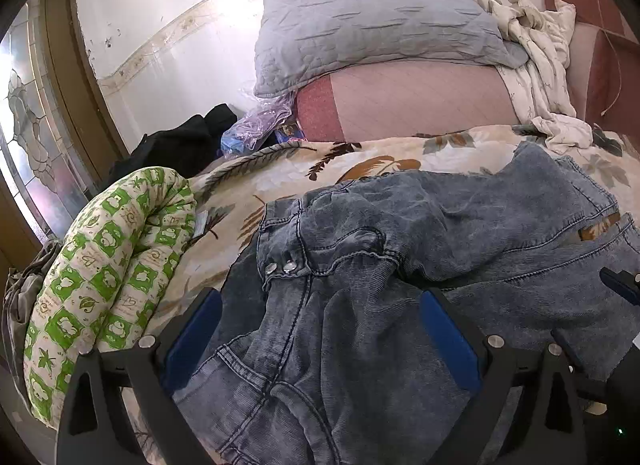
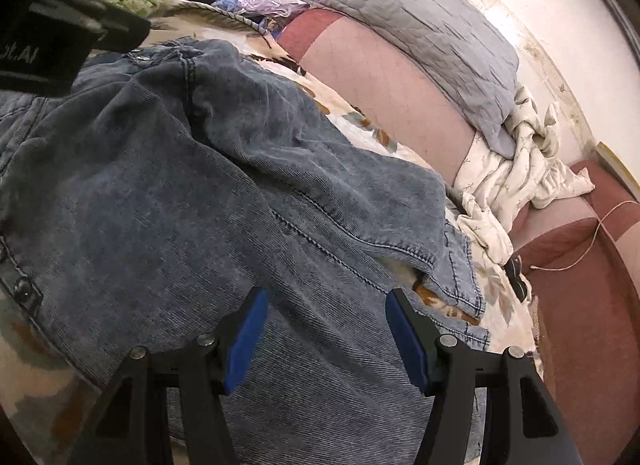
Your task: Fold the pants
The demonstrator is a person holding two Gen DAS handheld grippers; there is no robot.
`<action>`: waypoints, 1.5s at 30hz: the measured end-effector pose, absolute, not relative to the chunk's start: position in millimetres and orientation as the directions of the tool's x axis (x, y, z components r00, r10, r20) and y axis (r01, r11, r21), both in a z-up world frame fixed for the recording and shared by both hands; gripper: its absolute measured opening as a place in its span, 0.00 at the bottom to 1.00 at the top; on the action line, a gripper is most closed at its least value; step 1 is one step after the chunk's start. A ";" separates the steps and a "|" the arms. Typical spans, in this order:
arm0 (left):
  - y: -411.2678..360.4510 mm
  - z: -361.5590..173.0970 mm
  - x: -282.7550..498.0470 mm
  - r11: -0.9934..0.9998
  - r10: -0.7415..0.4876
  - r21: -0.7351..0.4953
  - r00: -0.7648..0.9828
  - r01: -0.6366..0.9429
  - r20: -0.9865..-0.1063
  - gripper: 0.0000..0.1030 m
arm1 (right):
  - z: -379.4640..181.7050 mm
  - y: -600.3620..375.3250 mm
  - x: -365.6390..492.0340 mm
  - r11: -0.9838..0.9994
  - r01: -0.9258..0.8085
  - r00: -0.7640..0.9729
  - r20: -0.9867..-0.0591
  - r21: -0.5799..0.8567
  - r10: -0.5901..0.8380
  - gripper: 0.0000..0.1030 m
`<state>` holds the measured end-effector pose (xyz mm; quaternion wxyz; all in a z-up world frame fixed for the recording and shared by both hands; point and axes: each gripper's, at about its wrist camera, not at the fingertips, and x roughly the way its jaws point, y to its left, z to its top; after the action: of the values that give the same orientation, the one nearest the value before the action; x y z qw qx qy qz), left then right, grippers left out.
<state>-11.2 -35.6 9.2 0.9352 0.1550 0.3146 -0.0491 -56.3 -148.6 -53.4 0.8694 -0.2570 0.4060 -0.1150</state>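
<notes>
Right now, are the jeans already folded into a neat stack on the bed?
No, the jeans lie crumpled and spread across the floral bedspread, with the waistband snaps exposed.

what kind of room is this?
Most likely a bedroom: jeans lie on a bed's floral quilt, with a grey pillow and rumpled white bedding against the wall.

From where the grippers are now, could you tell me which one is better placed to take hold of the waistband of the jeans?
The left gripper, probably. It hangs open over the jeans just short of the waistband snaps. The right gripper, also open, sits over a leg near the hem.
</notes>
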 end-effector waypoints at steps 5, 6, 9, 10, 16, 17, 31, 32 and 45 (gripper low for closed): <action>-36.1 9.3 -11.2 0.947 0.007 0.260 0.798 0.189 -0.603 0.96 | -54.7 -148.2 -54.0 0.843 -0.014 0.642 -0.651 -0.538 -0.405 0.63; -36.0 9.4 -11.2 0.947 0.007 0.261 0.798 0.189 -0.603 0.96 | -55.2 -147.8 -54.1 0.842 -0.015 0.642 -0.651 -0.540 -0.406 0.63; -36.0 9.3 -11.2 0.947 0.007 0.259 0.797 0.189 -0.604 0.96 | -55.9 -148.1 -54.1 0.842 -0.016 0.641 -0.652 -0.539 -0.405 0.63; -36.2 9.4 -11.2 0.947 0.007 0.260 0.797 0.188 -0.604 0.96 | -55.8 -148.2 -53.8 0.843 -0.016 0.641 -0.653 -0.537 -0.404 0.63; -36.2 9.4 -11.2 0.947 0.007 0.260 0.797 0.188 -0.604 0.96 | -56.9 -148.6 -52.6 0.844 -0.017 0.636 -0.658 -0.535 -0.404 0.63; -36.9 9.3 -11.2 0.948 0.008 0.259 0.797 0.186 -0.604 0.96 | -57.6 -148.5 -52.3 0.843 -0.018 0.635 -0.658 -0.537 -0.405 0.63; 55.4 2.9 41.8 0.994 0.093 0.109 0.727 -0.025 -0.681 0.96 | -31.2 -215.6 -46.9 0.950 0.125 0.596 -0.744 -0.286 -0.302 0.63; 65.2 -0.2 46.4 0.995 0.092 0.092 0.727 -0.040 -0.681 0.96 | -27.3 -226.0 -46.6 0.951 0.153 0.596 -0.742 -0.270 -0.307 0.63; 92.4 -14.4 174.9 0.991 0.127 0.121 0.602 -0.051 -0.788 0.96 | -34.9 -388.0 -7.7 0.909 0.414 0.553 -0.807 0.053 -0.204 0.71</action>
<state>174.9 92.4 -14.4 0.8940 0.0431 0.4431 0.0498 -7.7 -388.0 -34.9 0.8732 0.1194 0.4381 -0.1770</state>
